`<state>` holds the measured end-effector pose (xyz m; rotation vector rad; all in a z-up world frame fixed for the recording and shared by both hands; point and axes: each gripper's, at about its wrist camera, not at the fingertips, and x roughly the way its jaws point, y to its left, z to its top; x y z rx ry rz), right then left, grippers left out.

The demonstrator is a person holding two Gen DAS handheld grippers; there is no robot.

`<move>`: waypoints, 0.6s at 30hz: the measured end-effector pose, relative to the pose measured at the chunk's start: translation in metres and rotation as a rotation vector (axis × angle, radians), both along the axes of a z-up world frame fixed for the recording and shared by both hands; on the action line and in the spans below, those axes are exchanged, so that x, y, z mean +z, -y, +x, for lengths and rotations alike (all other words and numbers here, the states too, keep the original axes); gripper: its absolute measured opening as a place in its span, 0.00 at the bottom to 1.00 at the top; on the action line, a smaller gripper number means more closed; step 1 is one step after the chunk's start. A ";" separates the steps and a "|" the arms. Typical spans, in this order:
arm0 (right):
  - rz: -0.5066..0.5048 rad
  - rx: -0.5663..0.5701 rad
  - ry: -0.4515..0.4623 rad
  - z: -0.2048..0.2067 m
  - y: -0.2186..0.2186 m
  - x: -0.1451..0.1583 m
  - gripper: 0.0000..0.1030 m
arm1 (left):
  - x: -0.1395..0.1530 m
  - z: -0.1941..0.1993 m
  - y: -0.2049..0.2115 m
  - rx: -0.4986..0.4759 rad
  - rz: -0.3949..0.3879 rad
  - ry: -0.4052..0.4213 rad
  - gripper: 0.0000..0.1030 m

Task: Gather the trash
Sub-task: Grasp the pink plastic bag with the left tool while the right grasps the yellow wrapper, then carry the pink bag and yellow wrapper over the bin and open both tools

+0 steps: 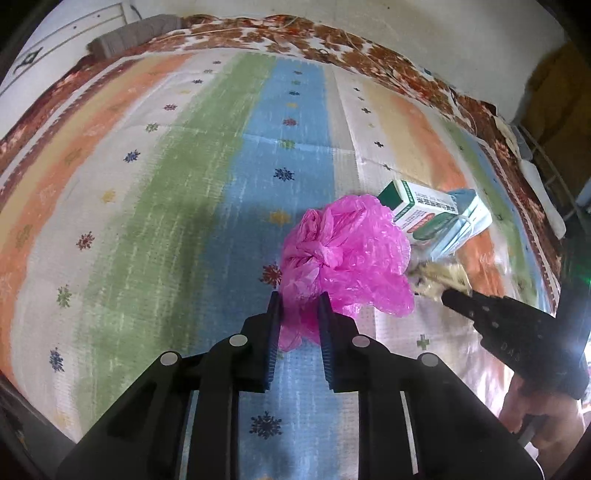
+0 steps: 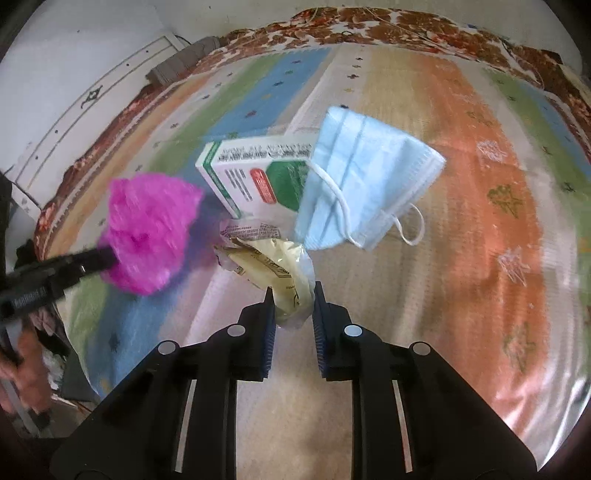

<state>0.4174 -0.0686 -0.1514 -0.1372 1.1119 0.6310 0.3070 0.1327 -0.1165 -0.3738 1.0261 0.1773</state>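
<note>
My left gripper (image 1: 298, 301) is shut on a crumpled pink plastic bag (image 1: 347, 254), held above the striped mat (image 1: 184, 184). The bag also shows in the right wrist view (image 2: 147, 229), with the left gripper coming in from the left. My right gripper (image 2: 293, 295) is shut on a crinkled yellow-and-clear wrapper (image 2: 273, 266); it shows in the left wrist view (image 1: 439, 278) beside the bag. A white and green carton (image 2: 258, 177) and a light blue face mask (image 2: 365, 177) lie on the mat just beyond the wrapper.
The striped mat covers a bed with a brown floral blanket (image 1: 295, 40) along its far edge. A grey folded cloth (image 1: 133, 35) lies at the far left by the white wall. Furniture stands beyond the right edge of the bed.
</note>
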 end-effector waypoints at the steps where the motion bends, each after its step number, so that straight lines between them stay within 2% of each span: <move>1: -0.011 -0.001 -0.001 -0.003 0.002 0.001 0.16 | 0.002 -0.001 0.001 -0.004 0.009 0.000 0.18; 8: -0.034 -0.033 0.000 -0.017 0.013 0.015 0.16 | 0.016 -0.004 0.010 -0.025 -0.016 0.001 0.18; 10: -0.080 -0.024 0.020 -0.026 0.013 0.021 0.16 | 0.019 -0.004 0.013 -0.032 -0.021 0.003 0.17; 18: -0.105 0.006 0.084 -0.058 0.011 0.055 0.16 | 0.039 -0.018 0.022 -0.052 0.022 0.029 0.17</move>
